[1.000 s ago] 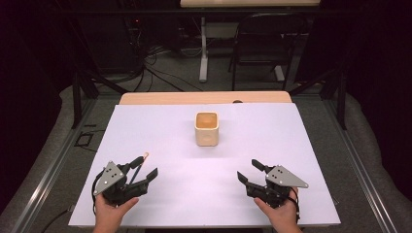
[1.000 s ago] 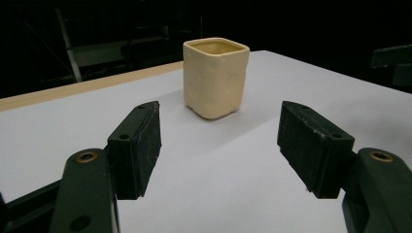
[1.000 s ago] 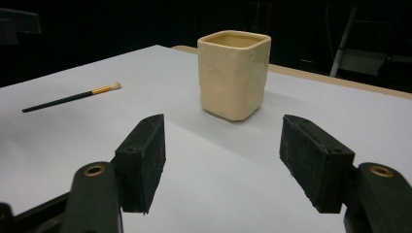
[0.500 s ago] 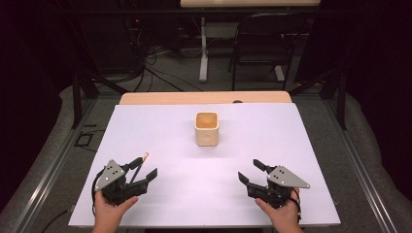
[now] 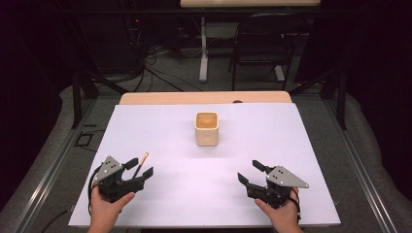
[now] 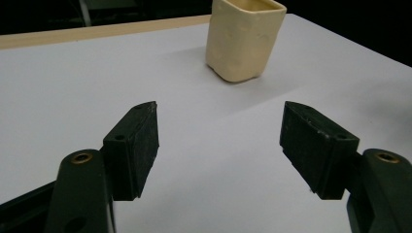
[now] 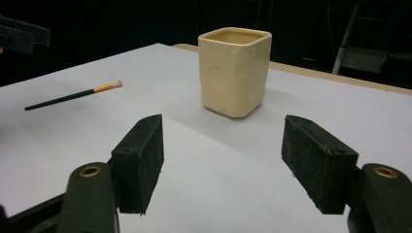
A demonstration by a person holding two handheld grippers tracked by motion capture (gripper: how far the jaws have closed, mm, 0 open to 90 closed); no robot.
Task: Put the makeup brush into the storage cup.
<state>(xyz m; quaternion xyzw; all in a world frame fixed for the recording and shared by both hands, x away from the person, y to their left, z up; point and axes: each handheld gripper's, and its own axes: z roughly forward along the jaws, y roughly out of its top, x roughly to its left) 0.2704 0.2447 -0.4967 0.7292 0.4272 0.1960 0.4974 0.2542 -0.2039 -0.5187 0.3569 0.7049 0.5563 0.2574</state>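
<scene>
Left gripper (image 5: 139,171): jaws spread, empty | right gripper (image 5: 250,174): jaws spread, empty | cup (image 5: 207,129): upright, far centre | brush (image 7: 73,95): clear in right gripper view, apparently half hidden near left gripper from above

Bright, evenly lit sheet; dark, murky surroundings.

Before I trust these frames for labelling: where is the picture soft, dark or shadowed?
High view: table evenly lit, surroundings dark, cup and brush small. Left gripper view: jaws sharp, cup slightly soft, cut off at top. Right gripper view: cup casts a faint shadow; brush readable.
</scene>
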